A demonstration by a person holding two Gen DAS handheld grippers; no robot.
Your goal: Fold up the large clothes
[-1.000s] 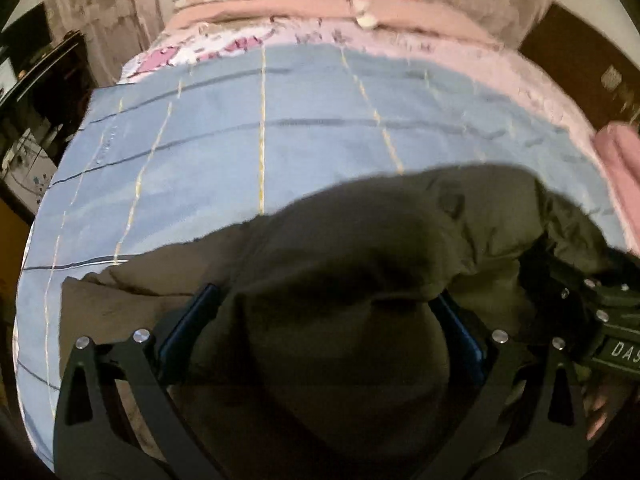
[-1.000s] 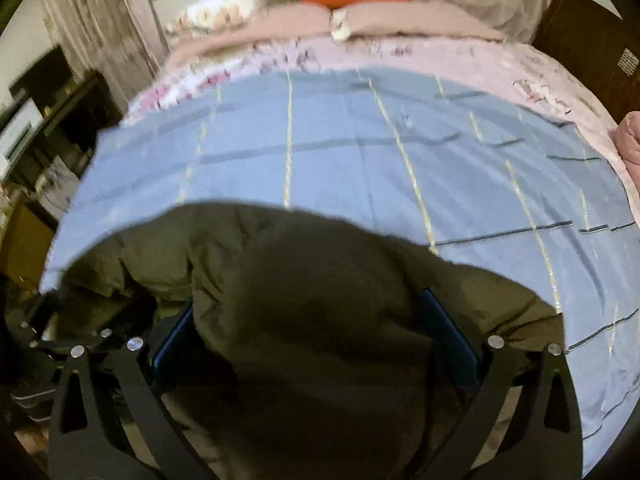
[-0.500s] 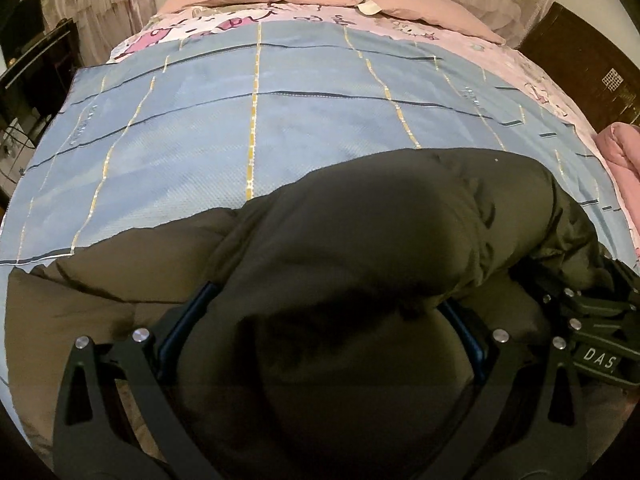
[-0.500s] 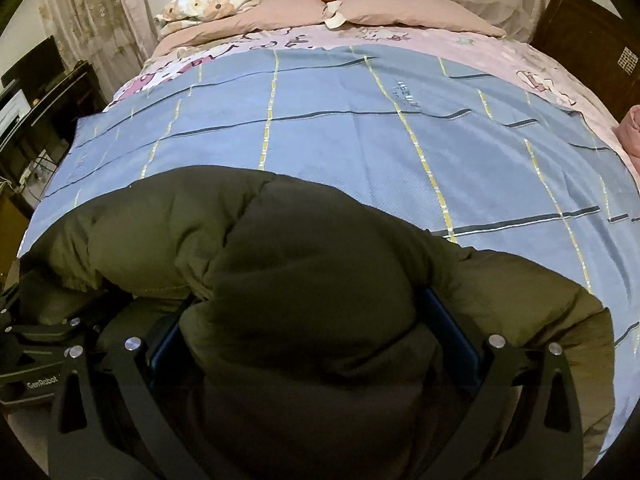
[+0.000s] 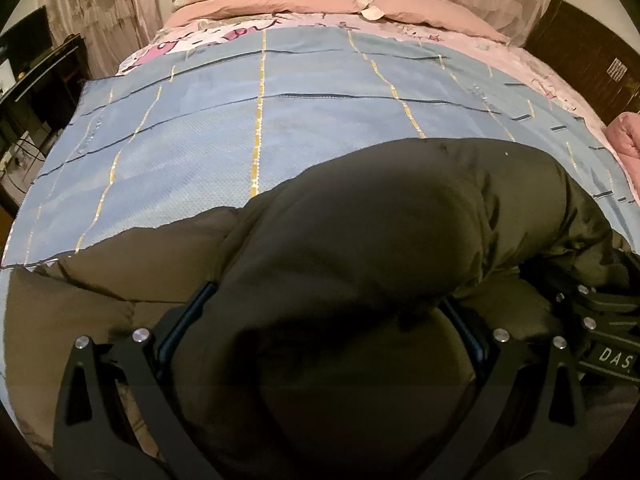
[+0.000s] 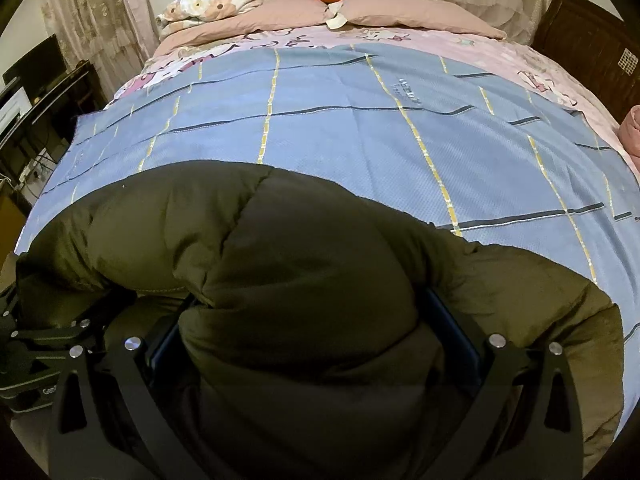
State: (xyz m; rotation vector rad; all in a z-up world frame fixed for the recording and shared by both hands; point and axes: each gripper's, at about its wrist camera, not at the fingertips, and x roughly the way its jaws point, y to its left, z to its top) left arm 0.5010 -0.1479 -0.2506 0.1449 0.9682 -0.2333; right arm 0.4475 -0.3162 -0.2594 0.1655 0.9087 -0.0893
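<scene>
One olive puffer jacket (image 5: 360,240), bunched at near edge of blue checked blanket (image 5: 280,132) on bed. Left gripper (image 5: 320,340) and right gripper (image 6: 316,332): jaws clamped on thick padded folds, close side by side. Risks, as judged: slick padding creeping out of grip; unseen layers caught together, skewing fold; blanket dragged along and rucked beneath jacket.

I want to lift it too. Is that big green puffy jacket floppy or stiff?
Probably floppy: the puffy jacket bulges and sags around the right hand-held gripper. Likely light for its bulk, since it looks quilted and padded. Its slight sheen hints it may be slippery.
</scene>
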